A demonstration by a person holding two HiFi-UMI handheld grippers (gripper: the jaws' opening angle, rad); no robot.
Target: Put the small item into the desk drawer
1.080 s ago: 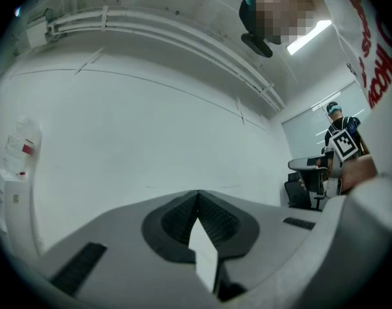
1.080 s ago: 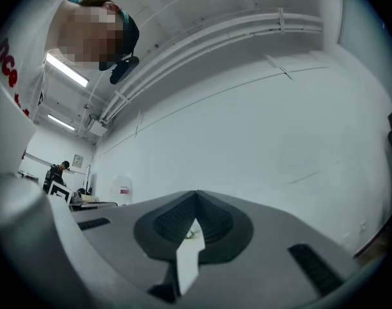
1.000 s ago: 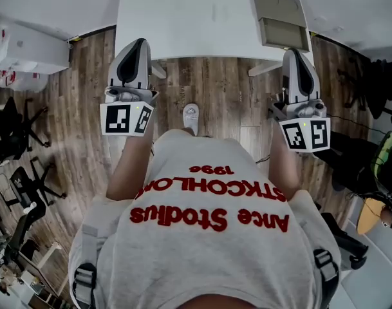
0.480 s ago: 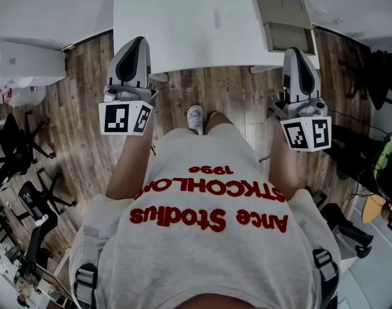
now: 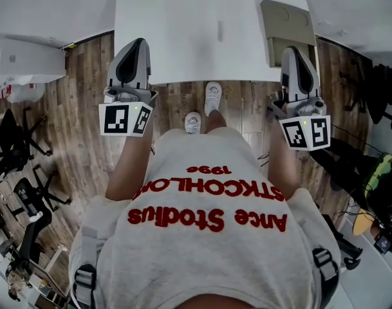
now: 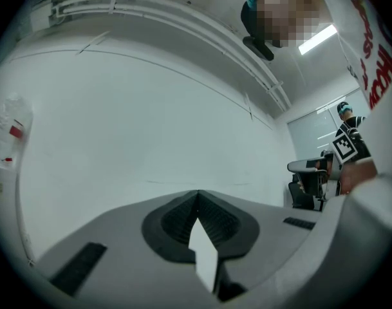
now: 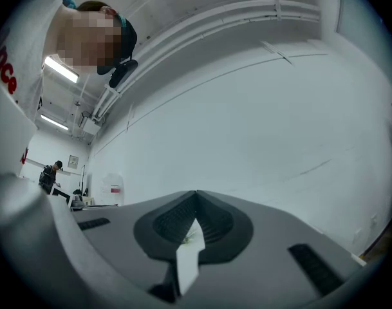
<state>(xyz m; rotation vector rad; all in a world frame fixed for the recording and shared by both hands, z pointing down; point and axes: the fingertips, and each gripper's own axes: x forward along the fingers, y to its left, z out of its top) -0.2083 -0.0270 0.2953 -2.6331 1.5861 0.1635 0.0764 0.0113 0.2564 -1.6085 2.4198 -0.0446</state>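
**Both grippers are being held empty at the bench's near edge; the small item is lying on the bench.**

Head view: the left gripper (image 5: 140, 44) and the right gripper (image 5: 293, 50) are being held by a person at the near edge of the white bench (image 5: 170, 37), well apart and pointing away from the body. The small item (image 5: 219, 31) is being carried on the bench top, just left of the tan drawer unit (image 5: 286, 21), and is being touched by neither gripper. Left gripper view: the fingers (image 6: 173, 221) are being pressed together tip to tip, with nothing grasped. Right gripper view: the fingers (image 7: 215, 221) are being clenched the same way, on nothing.
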